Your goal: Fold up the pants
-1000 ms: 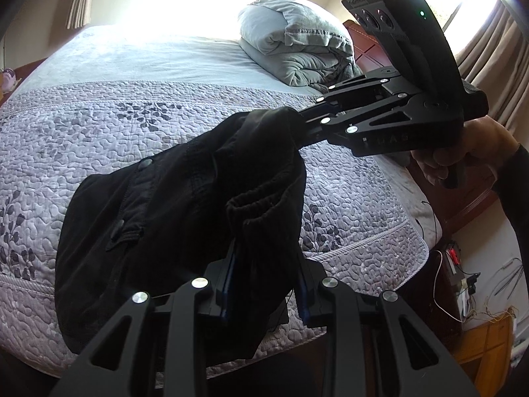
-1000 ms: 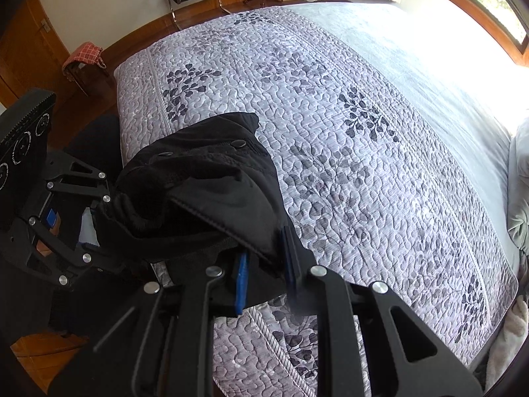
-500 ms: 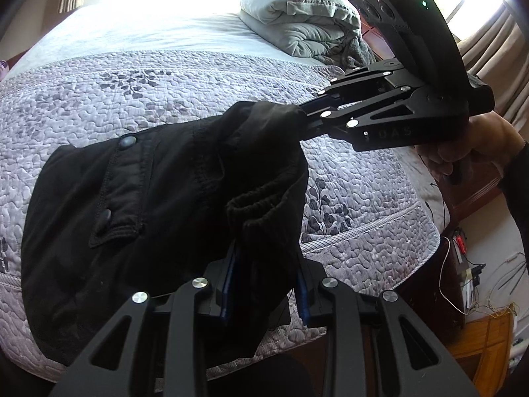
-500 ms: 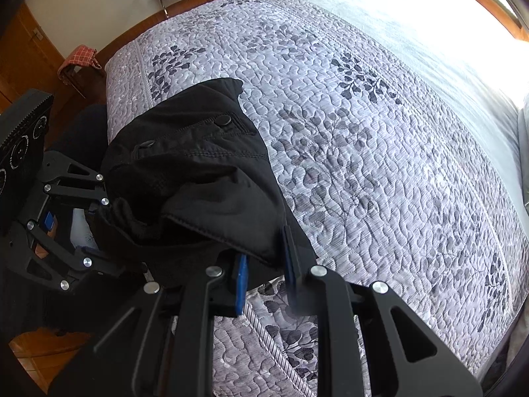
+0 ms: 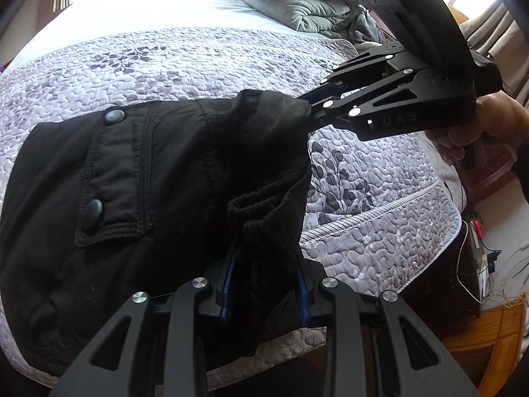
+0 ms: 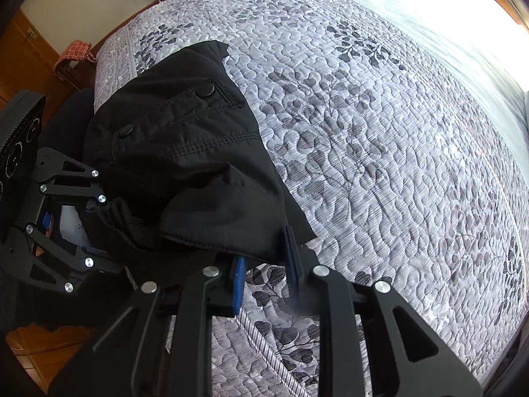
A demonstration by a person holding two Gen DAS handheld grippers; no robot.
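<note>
The black pants lie folded near the front edge of the bed, pocket flap with two snap buttons facing up. My left gripper is shut on a ribbed, bunched edge of them. My right gripper holds the opposite corner, a little above the quilt, in a person's hand. In the right wrist view the pants drape over my right gripper. Its jaws are opening, with the hem still between the blue pads. My left gripper bites the fabric at the left.
The quilted grey bedspread stretches away behind the pants. A folded grey duvet lies at the head of the bed. Wooden furniture and loose cables stand beside the bed. A stool with a red checked cloth is near the bed's corner.
Both grippers have sunk toward the bed with the pants. The fabric now lies flatter and wider on the quilt. The right gripper's pads stand slightly further apart.
</note>
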